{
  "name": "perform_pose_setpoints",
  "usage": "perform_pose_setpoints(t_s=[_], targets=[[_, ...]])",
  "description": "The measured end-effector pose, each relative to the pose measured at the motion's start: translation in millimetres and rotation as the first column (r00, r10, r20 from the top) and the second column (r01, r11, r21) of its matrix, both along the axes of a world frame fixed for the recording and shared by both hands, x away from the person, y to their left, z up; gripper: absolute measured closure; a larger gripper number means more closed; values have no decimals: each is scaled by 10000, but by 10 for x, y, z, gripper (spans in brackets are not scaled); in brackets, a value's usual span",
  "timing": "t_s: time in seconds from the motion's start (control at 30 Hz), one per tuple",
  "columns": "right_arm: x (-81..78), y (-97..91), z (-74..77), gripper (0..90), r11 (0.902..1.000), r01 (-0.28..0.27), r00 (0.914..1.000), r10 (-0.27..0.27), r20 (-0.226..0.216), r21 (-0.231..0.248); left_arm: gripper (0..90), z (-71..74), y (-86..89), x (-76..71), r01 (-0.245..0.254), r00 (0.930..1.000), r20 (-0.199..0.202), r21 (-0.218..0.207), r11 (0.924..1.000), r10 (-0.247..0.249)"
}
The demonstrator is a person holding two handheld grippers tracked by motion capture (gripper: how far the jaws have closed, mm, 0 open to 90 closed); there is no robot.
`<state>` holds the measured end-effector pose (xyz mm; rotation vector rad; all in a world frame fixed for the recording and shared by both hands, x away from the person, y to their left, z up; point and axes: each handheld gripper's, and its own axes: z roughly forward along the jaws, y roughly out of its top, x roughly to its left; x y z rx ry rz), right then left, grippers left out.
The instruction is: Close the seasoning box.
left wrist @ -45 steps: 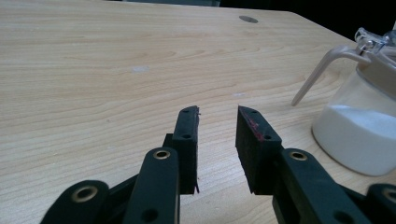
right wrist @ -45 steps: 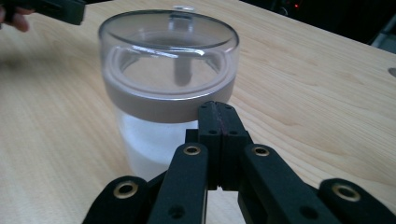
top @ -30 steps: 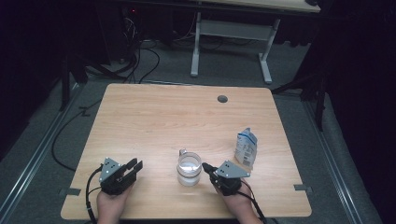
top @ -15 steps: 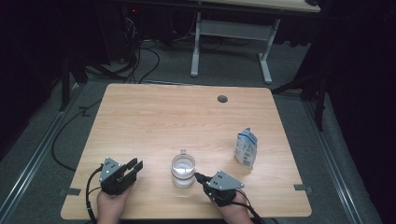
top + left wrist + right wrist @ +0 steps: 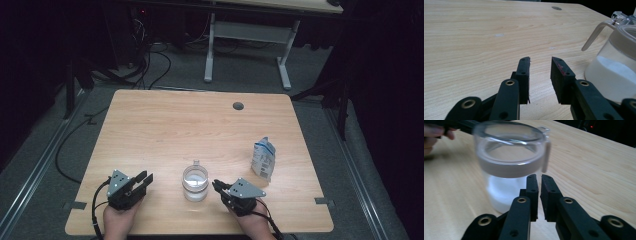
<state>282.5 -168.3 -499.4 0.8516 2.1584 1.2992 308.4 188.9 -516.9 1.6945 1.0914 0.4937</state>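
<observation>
- High view: your right tool (image 5: 218,186) lies on the surface (image 5: 165,120) just right of the clear jar (image 5: 195,183), tips toward it; your left tool (image 5: 144,179) rests well left of the jar, empty; the blue-and-white pouch (image 5: 263,159) stands apart to the right, so leave it alone.
- Left gripper view: the left tool (image 5: 540,66) has its jaws parted with bare wood between them; the jar (image 5: 615,62), part-filled with white powder, sits off to one side; swing toward its wall if you mean to steady it.
- Right gripper view: the right tool (image 5: 539,185) shows only a thin slit between its jaws, which have just been opening, nothing between them; the jar (image 5: 510,165) stands right ahead; I judge you need far more spread before you close on the glass below its collar, and keep clear of the white latch (image 5: 545,156).
</observation>
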Motion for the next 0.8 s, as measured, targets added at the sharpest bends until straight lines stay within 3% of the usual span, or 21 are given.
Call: perform_pose_setpoints(t_s=[0.23,0.43,0.53,0.8], targets=[[141,-259,-45,761,9963,829,9963,-823,-254,233,685,1,-29,-9,114,9999,5,96,9999,-114],[158,-515,-70,717,9892,1444,9892,-1436,-293,239,674,2,-82,-32,285,9996,23,291,9992,-285],[121,-646,-76,687,9860,1651,9861,-1646,-212,245,658,18,-123,-51,375,9992,89,358,9987,-379],[-96,-1121,-47,652,9664,2476,9688,-2474,-125,694,607,25,-279,-92,677,9973,238,761,9948,-697]])
